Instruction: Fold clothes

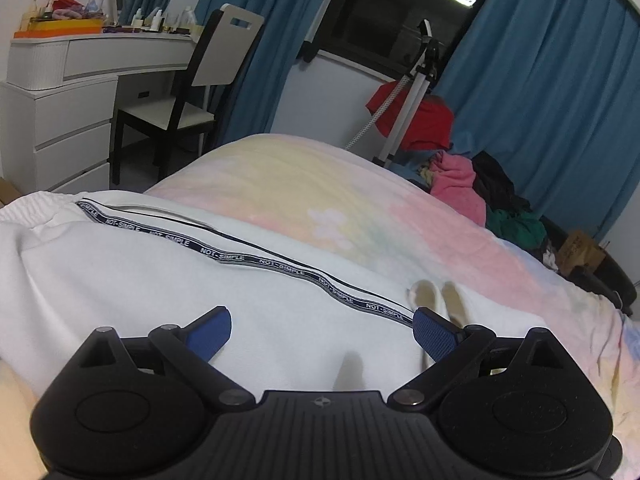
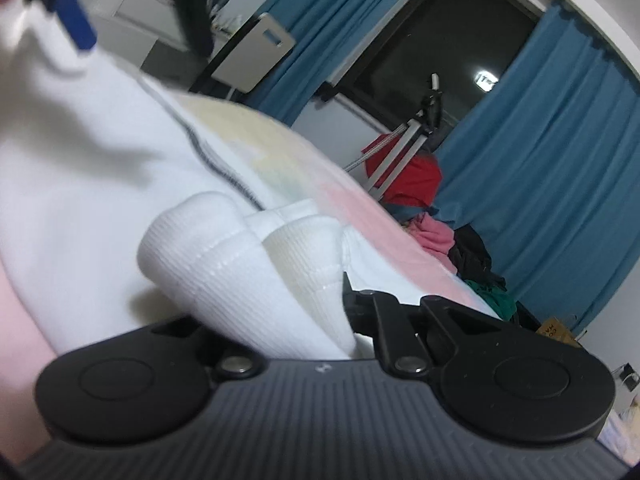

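Note:
White track pants [image 1: 160, 280] with a black "NOT-SIMPLE" side stripe [image 1: 280, 266] lie spread on the pastel bed cover [image 1: 320, 184]. My left gripper [image 1: 322, 330] hovers just above the white cloth, its blue-padded jaws wide open and empty. In the right wrist view the ribbed white cuffs [image 2: 248, 264] of the pants are bunched between the jaws of my right gripper [image 2: 280, 312], which is shut on them; its fingertips are hidden by the cloth. The left gripper's blue pad [image 2: 76, 24] shows at the upper left there.
A pile of clothes [image 1: 480, 188] lies past the bed's far right edge, beside a tripod [image 1: 408, 96]. A white dresser [image 1: 60, 100] and a chair [image 1: 188, 92] stand at the left. Blue curtains [image 1: 540, 80] frame a dark window.

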